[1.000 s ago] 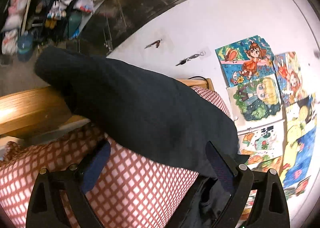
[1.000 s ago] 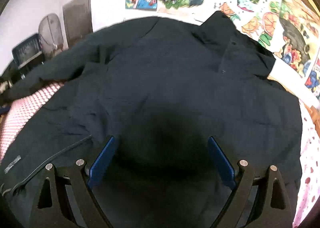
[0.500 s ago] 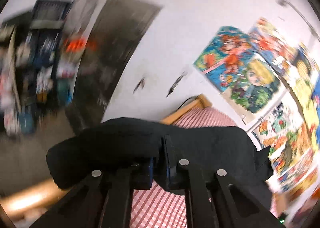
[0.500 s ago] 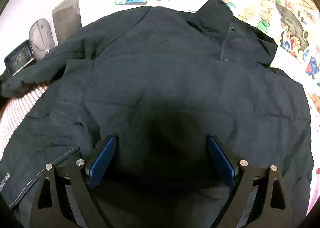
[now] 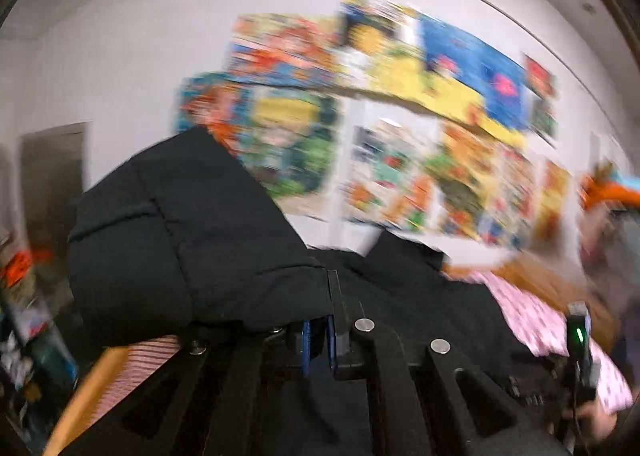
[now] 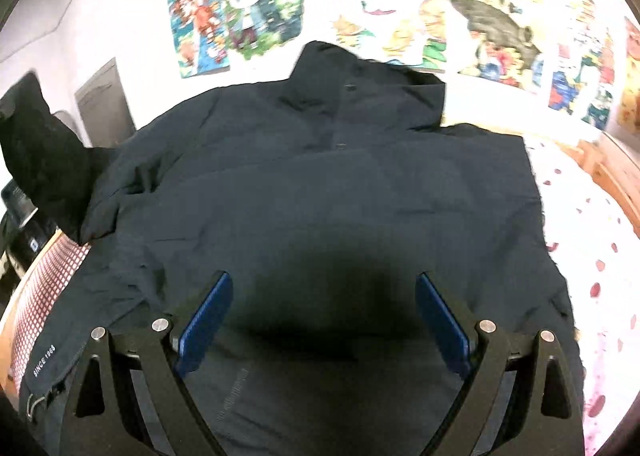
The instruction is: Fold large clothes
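— The fingers, how do they stand?

— The left gripper [image 5: 318,336] has its blue pads pressed together on the cuff end of the sleeve [image 5: 192,240] of the dark navy jacket [image 6: 320,192]; the cloth bunches up over the jaws and rises to the left in the left wrist view. The right gripper [image 6: 322,320] has its fingers [image 6: 206,320] spread wide, nothing between them, hovering above the lower body of the jacket.

— And where does the jacket lie?

— Spread front-up on a bed, collar [image 6: 344,76] toward the wall, hem toward the right camera. A sheet with a red-and-white lattice pattern [image 6: 48,288] shows at its left edge and a white sheet with red spots [image 6: 592,256] at its right. In the right wrist view the held sleeve [image 6: 40,160] stands lifted off the bed at the far left.

— What is behind it?

— A white wall covered with bright cartoon posters [image 6: 240,8]; the left wrist view shows them heavily blurred. A wooden bed frame [image 5: 80,396] edges the mattress.
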Available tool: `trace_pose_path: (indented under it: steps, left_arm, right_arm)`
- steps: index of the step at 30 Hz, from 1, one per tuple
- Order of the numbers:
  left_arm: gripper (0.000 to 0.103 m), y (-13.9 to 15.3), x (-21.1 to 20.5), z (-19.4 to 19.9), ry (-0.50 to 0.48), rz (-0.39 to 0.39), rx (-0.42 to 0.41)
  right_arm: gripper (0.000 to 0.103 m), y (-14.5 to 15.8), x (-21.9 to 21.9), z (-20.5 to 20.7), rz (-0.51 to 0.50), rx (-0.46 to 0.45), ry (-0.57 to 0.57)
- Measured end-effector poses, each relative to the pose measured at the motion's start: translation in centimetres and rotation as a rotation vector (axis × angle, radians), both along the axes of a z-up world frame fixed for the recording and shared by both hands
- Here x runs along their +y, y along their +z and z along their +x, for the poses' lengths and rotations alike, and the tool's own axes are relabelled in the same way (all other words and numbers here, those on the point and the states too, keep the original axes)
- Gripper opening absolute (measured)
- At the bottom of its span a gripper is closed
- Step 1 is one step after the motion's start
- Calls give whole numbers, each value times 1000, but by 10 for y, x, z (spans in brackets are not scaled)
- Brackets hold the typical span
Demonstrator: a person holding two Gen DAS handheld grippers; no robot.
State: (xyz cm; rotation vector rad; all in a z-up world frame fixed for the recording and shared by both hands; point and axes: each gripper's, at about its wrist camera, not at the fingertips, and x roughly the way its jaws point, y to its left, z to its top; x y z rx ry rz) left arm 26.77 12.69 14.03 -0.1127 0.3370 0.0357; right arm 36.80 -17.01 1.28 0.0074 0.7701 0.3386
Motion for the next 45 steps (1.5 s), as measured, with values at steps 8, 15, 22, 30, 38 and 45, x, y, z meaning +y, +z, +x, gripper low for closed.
trace_pose_path:
  steps: [8, 15, 22, 30, 38, 45]
  left_arm:
    - [7, -54, -88, 25, -329, 100, 235]
    - [7, -98, -119, 33, -403, 141, 420]
    - [7, -126, -133, 27, -469, 170, 551]
    - [31, -133, -134, 9, -527, 147, 609]
    - [63, -120, -115, -17, -532, 56, 551]
    - [76, -104, -64, -35, -339, -14, 469]
  right_arm:
    - [90, -5, -50, 3, 30, 10, -84]
    - [90, -23, -78, 10, 88, 66, -132]
    - [90, -41, -86, 18, 132, 110, -159]
    - [90, -46, -87, 16, 328, 124, -119]
    - [90, -50, -62, 13, 477, 176, 11]
    - [90, -81, -63, 9, 685, 366, -11]
